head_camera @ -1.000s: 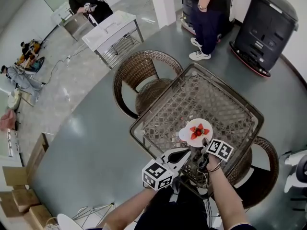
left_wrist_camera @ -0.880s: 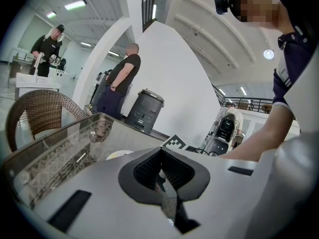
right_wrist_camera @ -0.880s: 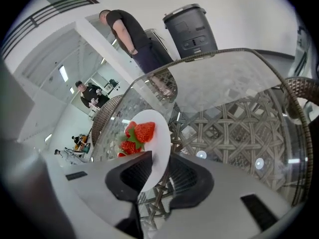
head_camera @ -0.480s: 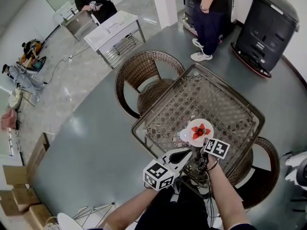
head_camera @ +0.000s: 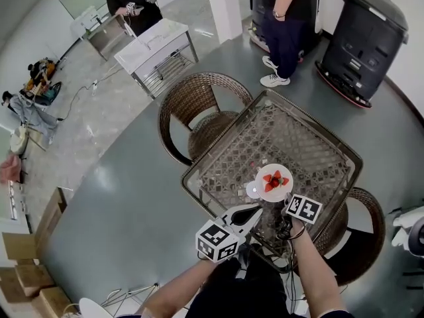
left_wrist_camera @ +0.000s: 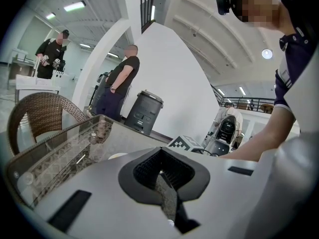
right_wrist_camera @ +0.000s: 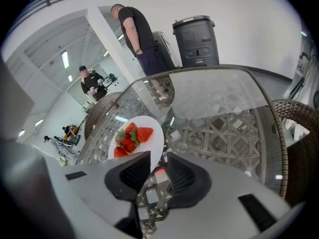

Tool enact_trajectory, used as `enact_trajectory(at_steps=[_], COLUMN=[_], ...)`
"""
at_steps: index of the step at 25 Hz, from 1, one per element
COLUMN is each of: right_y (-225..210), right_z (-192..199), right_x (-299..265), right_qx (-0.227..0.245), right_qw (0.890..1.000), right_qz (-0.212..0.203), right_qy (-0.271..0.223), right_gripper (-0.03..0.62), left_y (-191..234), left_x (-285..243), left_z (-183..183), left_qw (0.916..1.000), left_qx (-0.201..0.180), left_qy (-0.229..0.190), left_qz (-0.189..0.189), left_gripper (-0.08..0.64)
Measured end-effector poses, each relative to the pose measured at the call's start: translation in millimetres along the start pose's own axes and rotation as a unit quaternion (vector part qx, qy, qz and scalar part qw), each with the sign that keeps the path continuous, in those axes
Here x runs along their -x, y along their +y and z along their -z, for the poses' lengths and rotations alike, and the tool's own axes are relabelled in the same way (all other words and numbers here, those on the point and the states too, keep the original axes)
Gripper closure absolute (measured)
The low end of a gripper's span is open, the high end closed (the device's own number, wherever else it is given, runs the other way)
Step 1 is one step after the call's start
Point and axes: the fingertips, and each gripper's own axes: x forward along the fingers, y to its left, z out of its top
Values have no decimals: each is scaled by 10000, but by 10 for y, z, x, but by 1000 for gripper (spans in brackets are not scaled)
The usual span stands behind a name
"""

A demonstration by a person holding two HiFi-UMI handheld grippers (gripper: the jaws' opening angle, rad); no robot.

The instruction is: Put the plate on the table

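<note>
A white plate (head_camera: 273,181) with several strawberries lies flat on the glass top of the wicker table (head_camera: 311,144), near its front edge. My right gripper (head_camera: 283,199) is just behind the plate and is open. In the right gripper view the plate (right_wrist_camera: 142,133) lies ahead and to the left. Its near rim reaches the gap at the right gripper (right_wrist_camera: 158,164), and neither pad presses on it. My left gripper (head_camera: 257,212) hovers at the table's front edge, left of the right one. In the left gripper view the left gripper (left_wrist_camera: 162,176) is shut with nothing in it.
A small pale disc (head_camera: 252,190) lies beside the plate. One wicker chair (head_camera: 199,108) stands at the table's far left and another (head_camera: 361,234) at its right. A person (head_camera: 285,18) and a black bin (head_camera: 368,42) are beyond the table. A white metal table (head_camera: 156,45) stands further left.
The right gripper's cube now sits a little further back from the plate, with a small gap between them. The plate stays on the glass top. The left gripper has hardly moved.
</note>
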Motion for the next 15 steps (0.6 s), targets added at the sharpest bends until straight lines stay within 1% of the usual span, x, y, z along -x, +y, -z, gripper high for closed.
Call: enact_trajectory(at_steps=[2,3,5,6,10,15], right_y=[79,130,247,319,629,952], right_z=[-88,-138,-229,-269,-397,-505], right_x=[141,230,424,521,920,1449], right_qx=[99,202,477,614,1078,1648], right_qw=[9993,9983,9950,9926,9788,9568], right_qz=[-292,-414,-609,-735,-1246,-1637], right_qy=[-218,-354,-626,-752,-1216,-1749], right_gripper=[488,504,573,586,586,587], left_y=[-27,-51,-112,-146,-297,-447], left_x=[-7,-8,-10,-13,-6,88], left_z=[-23,-35,-64,-83,-164,-265], left_qw=[10000,9999,9998,9997,9992,9986], left_qx=[-35,-57,-92,-110,-210,-353], left_qy=[-15,-21,-42,-59,-108,-118], left_qz=[55,88,152,186,333,380], left_gripper=[555,555,555,555,555,555])
